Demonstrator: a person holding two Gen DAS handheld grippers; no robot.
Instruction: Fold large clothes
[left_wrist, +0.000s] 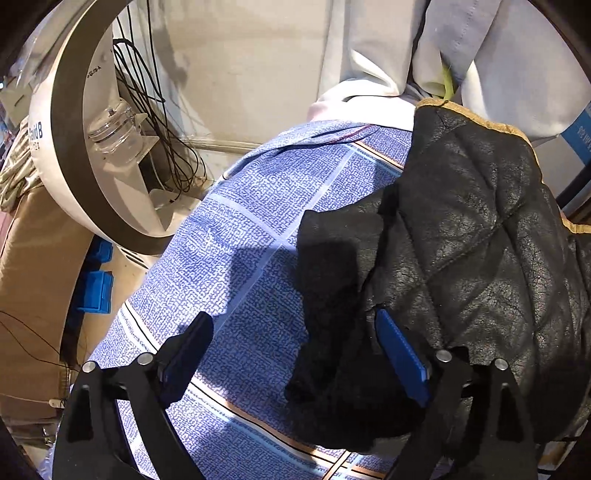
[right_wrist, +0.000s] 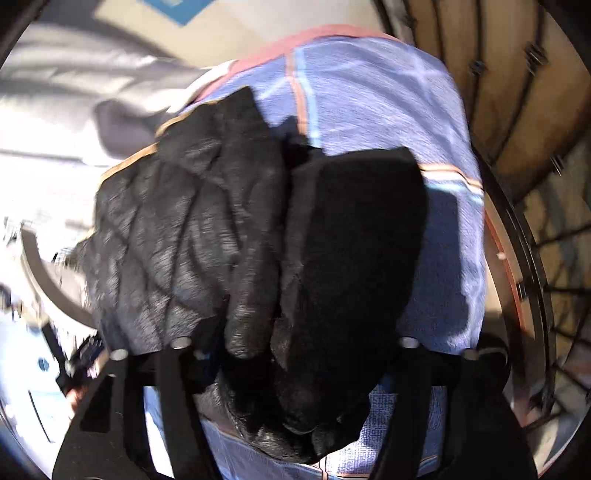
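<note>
A black quilted leather jacket (left_wrist: 472, 236) with a tan trim lies on a blue patterned cloth (left_wrist: 240, 236) that covers the surface. In the left wrist view my left gripper (left_wrist: 295, 354) is open wide just above the cloth, and the jacket's dark lower edge lies loose between its fingers. The blue pad of one of its fingers (left_wrist: 402, 354) sits at the jacket's edge. The right wrist view is blurred. It shows the jacket (right_wrist: 177, 221) and its black fuzzy lining (right_wrist: 351, 240) bunched between and over the fingers of my right gripper (right_wrist: 303, 369). Those jaws stand apart and the pads are hidden.
At the left stands a white ring-shaped device (left_wrist: 70, 155) with black cables (left_wrist: 159, 122) behind it. A cardboard box (left_wrist: 33, 266) and blue bins (left_wrist: 96, 291) sit below it. Pale garments (left_wrist: 388, 55) hang at the back. A dark metal-framed wicker piece (right_wrist: 517, 110) borders the cloth (right_wrist: 369, 92) on the right.
</note>
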